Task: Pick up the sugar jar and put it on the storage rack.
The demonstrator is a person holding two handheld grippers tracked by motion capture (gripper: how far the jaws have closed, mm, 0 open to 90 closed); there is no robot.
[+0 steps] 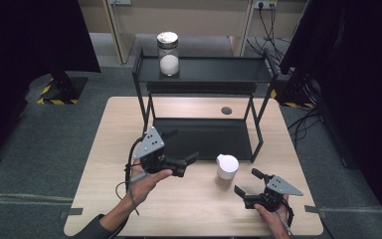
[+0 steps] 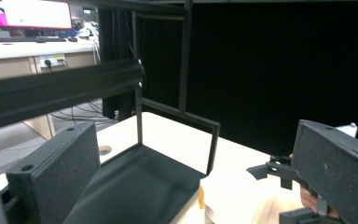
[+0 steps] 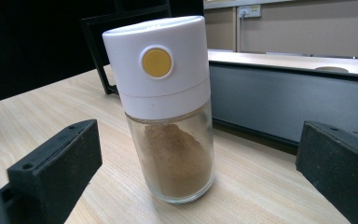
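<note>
Left gripper held at near-left of table, jaws spread wide, nothing between them, aimed right toward lower shelf of black rack. Spice shaker with white cap, brown powder inside, upright on table just near rack's right front leg, between both tools. Right gripper at near-right, jaws apart, pointed far-left at shaker, not touching it. Glass jar of white powder on rack's top shelf, far left.
</note>
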